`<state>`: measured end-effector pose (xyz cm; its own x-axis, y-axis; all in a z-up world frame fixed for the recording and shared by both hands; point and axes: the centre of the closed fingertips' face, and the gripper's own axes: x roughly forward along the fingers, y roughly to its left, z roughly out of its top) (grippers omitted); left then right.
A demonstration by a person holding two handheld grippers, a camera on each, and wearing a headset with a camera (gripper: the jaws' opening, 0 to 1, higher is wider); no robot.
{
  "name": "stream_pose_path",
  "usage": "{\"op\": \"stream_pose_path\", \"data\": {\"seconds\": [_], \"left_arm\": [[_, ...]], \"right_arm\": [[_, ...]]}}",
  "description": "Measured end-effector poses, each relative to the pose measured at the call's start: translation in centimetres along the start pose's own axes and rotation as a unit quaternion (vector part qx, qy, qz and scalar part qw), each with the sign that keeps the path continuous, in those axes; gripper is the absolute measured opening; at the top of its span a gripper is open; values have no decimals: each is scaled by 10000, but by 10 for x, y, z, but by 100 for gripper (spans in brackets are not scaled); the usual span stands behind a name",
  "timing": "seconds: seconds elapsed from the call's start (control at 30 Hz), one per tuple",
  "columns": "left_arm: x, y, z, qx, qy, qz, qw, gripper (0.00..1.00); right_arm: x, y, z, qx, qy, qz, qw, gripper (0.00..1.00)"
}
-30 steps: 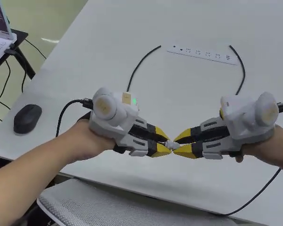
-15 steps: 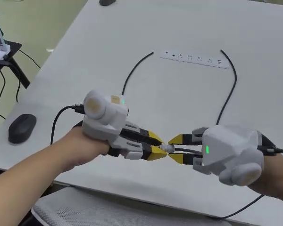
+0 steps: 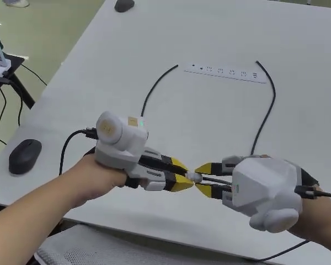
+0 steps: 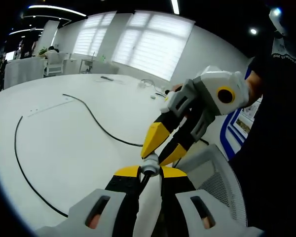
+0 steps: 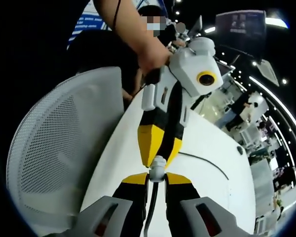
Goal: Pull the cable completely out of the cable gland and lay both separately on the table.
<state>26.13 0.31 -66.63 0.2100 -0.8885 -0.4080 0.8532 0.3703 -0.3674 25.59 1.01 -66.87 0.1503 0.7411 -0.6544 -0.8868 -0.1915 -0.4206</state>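
Your left hand-held gripper [image 3: 182, 175] and your right hand-held gripper [image 3: 203, 179] meet tip to tip over the near part of the worktop [image 3: 154, 38]. Their yellow jaw ends point at each other.

The cable gland [image 3: 194, 176], small and pale, sits right between the two sets of tips. Your left hand-held gripper's jaws are drawn narrow and pinch the gland. In the left gripper view it rests at the very end of them.

Your right hand-held gripper's jaws are narrow too, closed on the thin cable [image 5: 149, 205]. The cable runs straight back between those jaws from the gland just ahead of its tips, and it is still seated in the gland. Neither piece lies on the worktop.

Well ahead of both hand-held grippers a white power strip [image 3: 226, 72] lies flat. Black cords [image 3: 267, 105] curve across the worktop from near its ends toward the hand-held grippers. A dark computer mouse [image 3: 25, 155] sits far out to the left of your left hand-held gripper, near the worktop's edge. A grey mesh chair [image 5: 54, 148] stands just behind and below the tips, on your side.
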Motion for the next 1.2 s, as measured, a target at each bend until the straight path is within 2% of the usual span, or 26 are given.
{"op": "stream_pose_path", "data": {"seconds": [0.2,0.27,0.33,0.4,0.43,0.47,0.5,0.53,0.57,0.6,0.63,0.67,0.7,0.73,0.77,0.8,0.83,0.87,0.9,0.93,0.97,1.0,1.03,1.1,1.17,1.2], "left_arm": [[-4,2,5,57,-85,43,9999,15],[-5,3,6,103,-107,63,9999,15],[-6,3,6,158,-103,68,9998,15],[-6,3,5,192,-85,76,9997,15],[-6,3,5,268,-75,81,9996,15],[-6,2,5,319,-79,81,9994,15],[-6,1,6,354,-84,83,9993,15],[-6,0,6,366,-78,85,9993,15],[-7,0,7,488,-52,100,9987,15],[-6,0,7,564,-20,113,9983,15],[-6,-1,6,636,53,122,9979,15],[-5,-1,5,670,94,118,9976,15],[-4,-1,4,714,135,106,9973,15],[-4,0,4,701,130,97,9974,15],[-4,-1,5,717,110,81,9973,15],[-3,-1,7,738,74,77,9972,15],[-3,-1,8,751,49,79,9971,15],[-2,-1,8,775,46,69,9970,15],[-2,-1,7,793,62,63,9968,15],[-1,-1,8,841,65,58,9964,15],[-1,-2,8,877,63,45,9961,15],[-1,-3,8,920,62,25,9957,15],[-1,-4,8,956,65,15,9954,15],[-2,-4,7,988,62,1,9951,15],[-2,-4,8,1019,49,-7,9948,15],[-2,-5,8,1042,47,-20,9945,15]], "right_arm": [[-4,1,-1,797,-267,349,9959,15],[-7,3,1,1382,-474,603,9874,17],[-12,-6,0,1955,-655,621,9765,19],[-15,-6,1,2380,-828,837,9641,23],[-17,-9,1,2713,-919,963,9532,22],[-18,-7,-2,3119,-889,1237,9378,21],[-17,-9,-8,3197,-756,1238,9363,20],[-15,-14,-10,3143,-833,1241,9375,18],[-16,-11,-8,3376,-878,1437,9261,18],[-17,-6,-7,3786,-890,1812,9033,19],[-17,-5,-6,3848,-923,1897,8985,19],[-17,-2,-7,4008,-915,2130,8864,17],[-17,0,-13,3991,-735,2196,8872,15],[-14,-8,-16,3859,-817,2054,8957,12],[-14,-10,-13,3967,-915,2111,8886,12],[-16,-9,-6,4256,-1052,2308,8686,15],[-20,-6,2,4592,-1173,2606,8411,18],[-20,-7,4,4565,-1237,2646,8404,18],[-19,-9,5,4463,-1335,2640,8446,15],[-19,-8,7,4534,-1379,2731,8372,13],[-20,-8,11,4726,-1436,2819,8226,13],[-19,-7,12,4827,-1461,2880,8141,13],[-18,-6,10,4860,-1407,2914,8118,13],[-16,-2,9,4780,-1403,2948,8154,11],[-16,1,9,4822,-1370,3033,8104,11],[-16,2,9,4815,-1348,3037,8110,10]]}}
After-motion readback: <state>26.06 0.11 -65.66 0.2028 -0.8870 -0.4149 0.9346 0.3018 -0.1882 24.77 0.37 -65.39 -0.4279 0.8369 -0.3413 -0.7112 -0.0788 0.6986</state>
